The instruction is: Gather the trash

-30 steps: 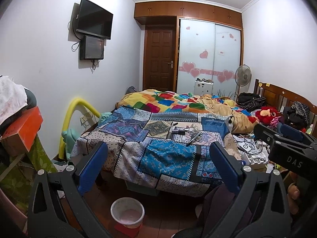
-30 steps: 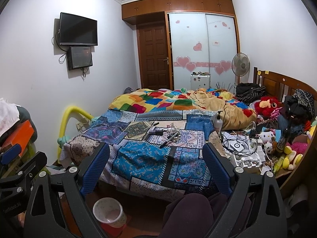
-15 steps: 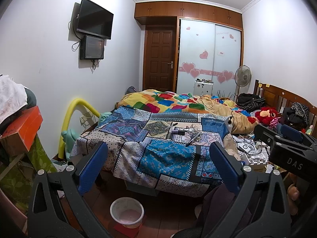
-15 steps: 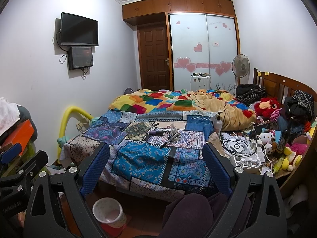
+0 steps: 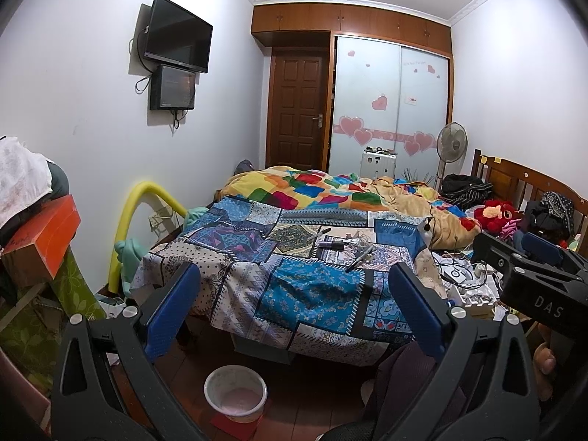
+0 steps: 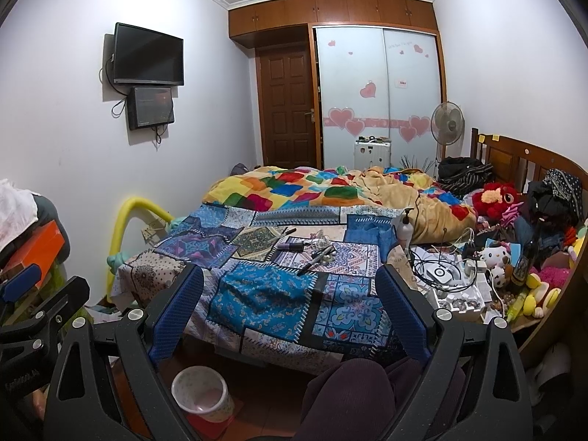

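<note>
- Below the bed's (image 5: 294, 294) foot edge, on dark floorboards: round white plastic bin (image 5: 235, 393), smooth wall, nothing visible inside.
- On bed, mid-quilt: small clutter w/ pens (image 6: 316, 253); quilt is blue patchwork, soft & wrinkled.
- Left gripper (image 5: 294, 308): blue ribbed pads, jaws wide apart, holding nothing, above bin.
- Right gripper (image 6: 290, 310): same pads, jaws spread wide, nothing held, facing bed.

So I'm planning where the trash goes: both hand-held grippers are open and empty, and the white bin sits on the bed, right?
Not quite: the bin stands on the floor at the foot of the bed, as the left wrist view shows. Both grippers, left and right, are open and empty.
</note>
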A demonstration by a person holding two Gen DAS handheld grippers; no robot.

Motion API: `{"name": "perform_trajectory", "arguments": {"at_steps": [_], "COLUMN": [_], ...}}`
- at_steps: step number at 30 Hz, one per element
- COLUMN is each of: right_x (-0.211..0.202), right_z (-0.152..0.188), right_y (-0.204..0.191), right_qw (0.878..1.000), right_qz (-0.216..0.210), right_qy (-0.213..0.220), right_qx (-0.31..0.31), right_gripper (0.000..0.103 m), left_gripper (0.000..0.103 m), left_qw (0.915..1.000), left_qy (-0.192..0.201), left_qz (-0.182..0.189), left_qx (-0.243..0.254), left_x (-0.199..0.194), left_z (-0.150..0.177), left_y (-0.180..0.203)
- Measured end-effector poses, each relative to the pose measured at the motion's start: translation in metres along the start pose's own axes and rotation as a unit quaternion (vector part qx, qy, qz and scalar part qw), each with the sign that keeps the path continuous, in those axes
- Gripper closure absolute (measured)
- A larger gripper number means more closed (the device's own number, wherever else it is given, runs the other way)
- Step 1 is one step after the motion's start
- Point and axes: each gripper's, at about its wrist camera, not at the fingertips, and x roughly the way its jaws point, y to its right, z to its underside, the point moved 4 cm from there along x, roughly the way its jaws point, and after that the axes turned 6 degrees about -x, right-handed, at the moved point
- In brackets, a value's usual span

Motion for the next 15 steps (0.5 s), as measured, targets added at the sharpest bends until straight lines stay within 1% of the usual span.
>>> {"name": "perform_trajectory", "arguments": {"at_steps": [9,15], "right_x": [0.004,0.019], "right_z": [-0.007,-0.009], "right_y": [-0.001,0.000], "right_qw": [1.000,1.000], "right_qz": [-0.007,-0.011], "right_qy": [-0.006,-0.007], "right_qx": [-0.006,-0.016], "right_gripper": [0.010,0.010], "left_gripper": [0.000,0.000], "left_qw": [1.0000,1.0000], "left_qy": [-0.002,0.000], "left_qz": [0.000,-0.001], "left_qx": [-0.003,-0.006], "left_x": [0.003,0.023], "left_z": [-0.001,-0.008], "left_y": [-0.001,0.003]}}
